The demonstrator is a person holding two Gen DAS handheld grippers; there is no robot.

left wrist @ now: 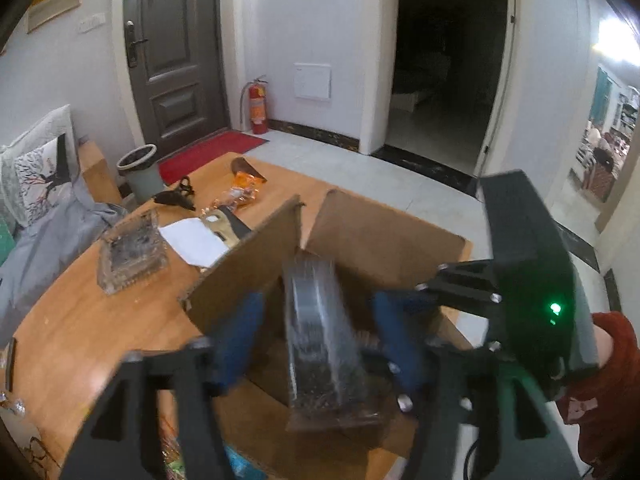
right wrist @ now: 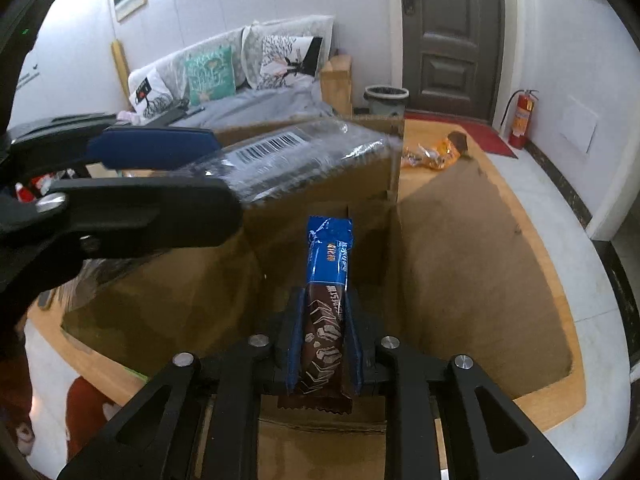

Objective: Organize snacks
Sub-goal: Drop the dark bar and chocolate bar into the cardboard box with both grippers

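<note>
An open cardboard box (left wrist: 372, 236) stands on the wooden table (left wrist: 100, 320). My left gripper (left wrist: 320, 340) is open, its blue fingers wide on either side of a clear plastic pack of dark snacks (left wrist: 320, 336) that hangs over the box; the image is blurred. In the right wrist view the same pack (right wrist: 296, 160) with a barcode lies between the left gripper's fingers (right wrist: 160, 148) above the box (right wrist: 320, 184). My right gripper (right wrist: 326, 336) is shut on a blue and brown chocolate bar (right wrist: 326, 300) over the box opening.
On the table beyond the box lie orange snack packets (left wrist: 244, 188), a glass ashtray (left wrist: 132, 252), white paper (left wrist: 192, 240), a black clip (left wrist: 176, 196). A bin (left wrist: 140, 172), sofa with cushions (right wrist: 224, 76), door (left wrist: 172, 48) and fire extinguisher (left wrist: 258, 106) stand behind.
</note>
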